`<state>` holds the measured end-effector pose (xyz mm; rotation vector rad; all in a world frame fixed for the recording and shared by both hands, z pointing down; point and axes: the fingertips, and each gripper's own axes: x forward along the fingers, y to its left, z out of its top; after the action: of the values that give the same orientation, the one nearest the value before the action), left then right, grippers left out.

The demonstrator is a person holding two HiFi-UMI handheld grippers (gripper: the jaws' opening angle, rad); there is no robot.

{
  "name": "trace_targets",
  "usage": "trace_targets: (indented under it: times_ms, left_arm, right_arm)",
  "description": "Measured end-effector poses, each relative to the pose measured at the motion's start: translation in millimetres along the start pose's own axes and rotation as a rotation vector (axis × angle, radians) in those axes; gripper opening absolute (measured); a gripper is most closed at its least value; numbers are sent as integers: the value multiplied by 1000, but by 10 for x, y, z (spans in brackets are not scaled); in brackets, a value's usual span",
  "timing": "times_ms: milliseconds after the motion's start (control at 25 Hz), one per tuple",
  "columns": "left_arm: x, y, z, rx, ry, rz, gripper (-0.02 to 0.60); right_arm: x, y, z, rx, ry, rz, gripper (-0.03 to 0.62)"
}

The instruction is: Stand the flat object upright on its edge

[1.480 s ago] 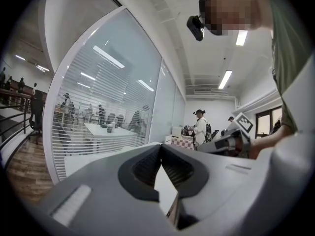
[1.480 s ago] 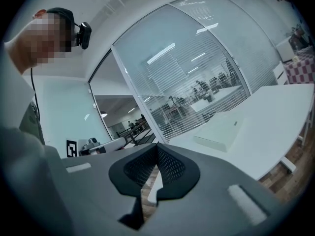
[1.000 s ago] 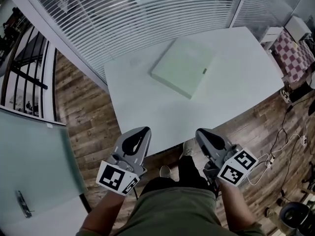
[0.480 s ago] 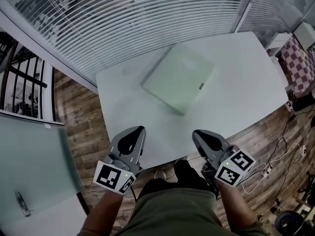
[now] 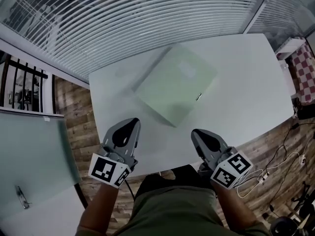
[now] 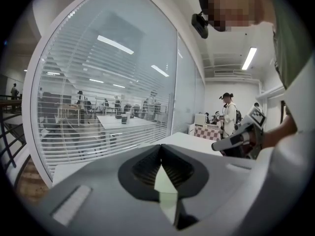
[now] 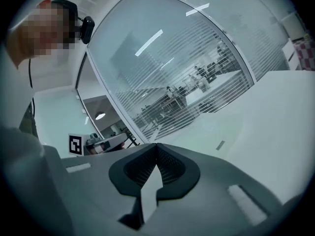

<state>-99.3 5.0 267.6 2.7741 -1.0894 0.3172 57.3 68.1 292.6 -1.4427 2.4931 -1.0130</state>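
A flat pale green square slab (image 5: 176,83) lies flat on the white table (image 5: 246,82), turned cornerwise, with a small dark tab on its right edge. In the right gripper view the slab (image 7: 231,132) lies ahead with that tab showing. My left gripper (image 5: 129,123) hovers over the table's near edge, left of the slab's near corner, shut and empty. My right gripper (image 5: 198,132) hovers at the near edge just right of that corner, shut and empty too. Neither touches the slab. In the gripper views the left gripper (image 6: 160,145) and right gripper (image 7: 156,144) show their jaws meeting at the tips.
A glass wall with white blinds (image 5: 147,14) runs behind the table. Wood floor (image 5: 78,117) lies to the left, with a frosted glass door (image 5: 29,156). Cables (image 5: 275,156) trail on the floor at right beside a checkered cloth (image 5: 306,73). Another person (image 6: 229,116) stands far off.
The view has shifted forward over the table; the slab and table now sit lower and nearer. Both grippers have come forward to the table's near edge, still shut.
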Motion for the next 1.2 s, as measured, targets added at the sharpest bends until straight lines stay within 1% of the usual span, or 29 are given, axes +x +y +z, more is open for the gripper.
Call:
trace_targets:
  times_ms: [160, 440, 640, 880, 1080, 1120, 1200]
  left_arm:
    - [126, 100, -17, 2, 14, 19, 0]
    - [414, 153, -64, 12, 46, 28, 0]
    - [598, 230, -166, 32, 79, 12, 2]
    - [904, 350, -271, 71, 124, -19, 3]
    - [1217, 548, -343, 100, 166, -48, 37]
    - [1272, 591, -376, 101, 177, -55, 43]
    - [1365, 688, -460, 92, 201, -67, 48]
  right_arm:
    - [127, -106, 50, 13, 5, 4, 11]
    - [207, -368, 146, 31, -2, -9, 11]
    - [289, -487, 126, 33, 5, -28, 12]
    - [403, -735, 82, 67, 10, -62, 14]
    - [544, -965, 17, 108, 14, -95, 24]
    - [569, -999, -7, 116, 15, -99, 43]
    - [623, -1050, -43, 128, 17, -110, 45]
